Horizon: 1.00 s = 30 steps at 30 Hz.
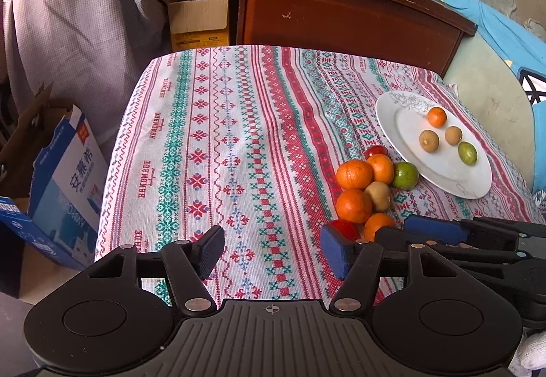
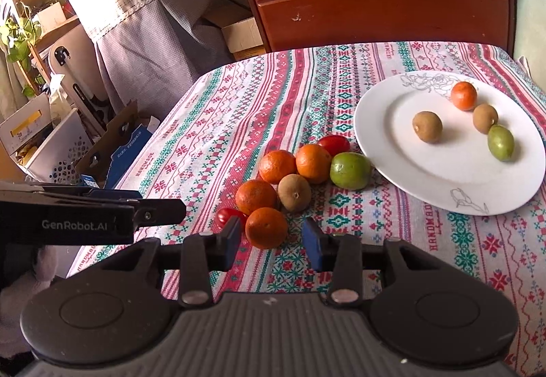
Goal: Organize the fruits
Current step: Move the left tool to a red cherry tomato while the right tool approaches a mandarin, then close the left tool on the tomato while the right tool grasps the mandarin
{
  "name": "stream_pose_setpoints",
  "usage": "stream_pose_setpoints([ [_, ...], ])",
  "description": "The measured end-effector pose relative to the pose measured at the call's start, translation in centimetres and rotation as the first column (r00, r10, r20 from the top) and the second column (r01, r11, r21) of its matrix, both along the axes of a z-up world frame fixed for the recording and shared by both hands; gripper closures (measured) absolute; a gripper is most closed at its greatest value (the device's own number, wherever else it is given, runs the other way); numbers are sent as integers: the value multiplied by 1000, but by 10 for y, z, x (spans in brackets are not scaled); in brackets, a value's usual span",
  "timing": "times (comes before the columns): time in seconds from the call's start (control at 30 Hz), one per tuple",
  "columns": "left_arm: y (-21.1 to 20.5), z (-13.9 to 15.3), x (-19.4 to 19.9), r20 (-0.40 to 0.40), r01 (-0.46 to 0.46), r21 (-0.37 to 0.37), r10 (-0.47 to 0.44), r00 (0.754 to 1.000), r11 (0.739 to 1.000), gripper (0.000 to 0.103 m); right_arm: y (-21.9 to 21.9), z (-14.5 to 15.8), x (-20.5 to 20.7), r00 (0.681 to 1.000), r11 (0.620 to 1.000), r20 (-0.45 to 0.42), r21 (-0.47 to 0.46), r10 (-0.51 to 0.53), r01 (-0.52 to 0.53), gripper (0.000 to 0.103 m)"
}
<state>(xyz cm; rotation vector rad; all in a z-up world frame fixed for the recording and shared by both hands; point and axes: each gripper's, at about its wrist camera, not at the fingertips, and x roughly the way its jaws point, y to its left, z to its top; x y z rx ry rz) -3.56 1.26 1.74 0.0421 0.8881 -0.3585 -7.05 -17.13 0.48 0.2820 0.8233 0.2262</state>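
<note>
Fruits (image 2: 290,179) heaped loose on bench (image 2: 211,124), just ahead of right fingers (image 2: 235,237), narrow gap, empty. Nearest orange (image 2: 266,227) looks firm, round, apt to roll: take across its middle. Left fingers (image 1: 211,250) half-wide, empty. Plate (image 2: 392,172) beyond.

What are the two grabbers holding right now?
Nothing. The left gripper and right gripper both stand open and empty; the nearest orange lies on the tablecloth, ungripped.

Cloth-covered table (image 2: 239,97) with white plate (image 2: 409,179) and fruit pile (image 2: 293,179) beside it.
</note>
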Motion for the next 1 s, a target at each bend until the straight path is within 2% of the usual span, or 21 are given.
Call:
stream_pose_setpoints([
  [0.1,-1,-3,-1,3,21,10,-21,1000,1000,42,3,-5,3,1000,1000,-9,0,12,-12,67],
  [0.17,-4,-4,-2,3,37,12,-37,999,999,43,5,-7,3,1000,1000,-8,-5,23,-23,73],
  [0.47,-25,-9,-8,33,121,27,-122,992,992,45,-16,1,-2,999,999,-10,4,-38,38,74],
  [0.6,-36,-11,-10,47,163,29,-164,985,986,52,-28,3,-7,997,997,-19,7,-71,71,74],
  [0.83,-51,-20,-8,47,185,43,-187,981,982,67,-35,0,-7,995,995,-36,10,-97,98,74],
  [1.0,-53,-23,-6,47,183,49,-185,982,982,72,-36,-1,-8,994,995,-41,14,-103,104,74],
])
